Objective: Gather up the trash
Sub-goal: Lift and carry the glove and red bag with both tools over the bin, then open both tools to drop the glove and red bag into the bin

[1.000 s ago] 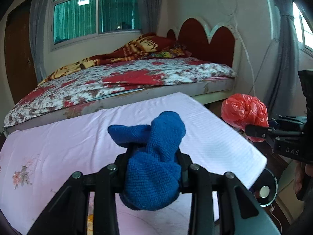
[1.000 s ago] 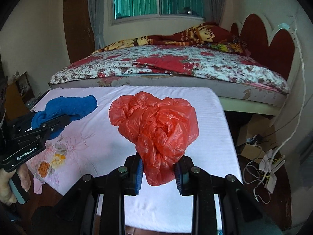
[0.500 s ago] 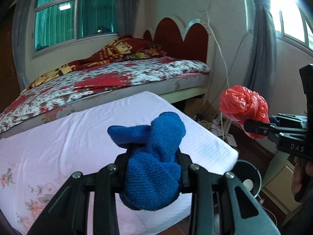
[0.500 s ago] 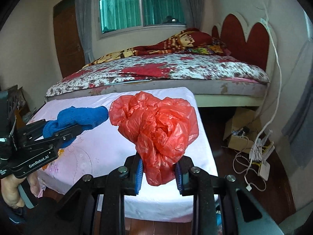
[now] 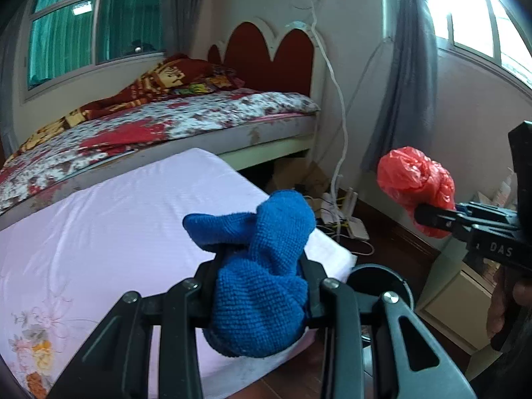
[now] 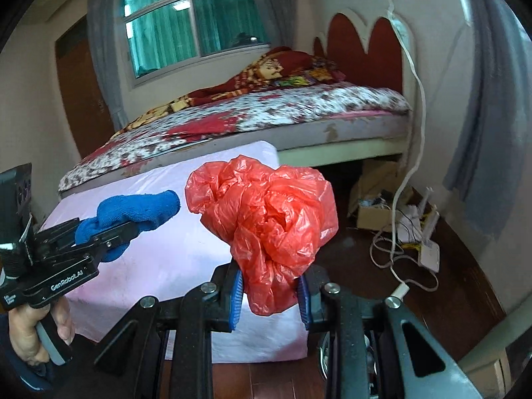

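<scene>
**Two things held up by the bed**

Over the pink sheet [image 5: 99,232], at about 6 o'clock in the left wrist view, a blue cloth [image 5: 262,286] is squeezed by the left gripper [image 5: 261,294]. The cloth is bunched up into a lump. One end is poked out toward 9 o'clock. The fingers are closed on the cloth, one on each side, and the cloth is lifted off the sheet.

At 3 o'clock in the same view, a red plastic bag [image 5: 415,183] is seen in the air. It is held by the right gripper [image 5: 432,216], which is seen from the side there. A hand [image 5: 505,306] is seen under that gripper, near 4 o'clock.

From the right wrist view, the red plastic bag [image 6: 266,219] is seen in the middle, crumpled into a ball. Its bottom end is pinched by the right gripper [image 6: 270,294], whose blue pads [image 6: 236,296] are pressed against it on both sides. The bag is held up above the corner of the pink sheet [image 6: 173,259].

At 9 o'clock in that view, the blue cloth [image 6: 139,211] is seen in the left gripper [image 6: 113,232], just beside the bag but apart from it. A hand [image 6: 36,332] is wrapped around the handle at 8 o'clock.

A bed [image 6: 266,116] with a flowery cover is seen behind, near 12 o'clock. White cables [image 6: 399,249] and a cardboard box [image 6: 372,212] are left on the dark floor at 3 o'clock. A round black bin [image 5: 382,279] is seen past the sheet's corner, at about 5 o'clock in the left wrist view.
</scene>
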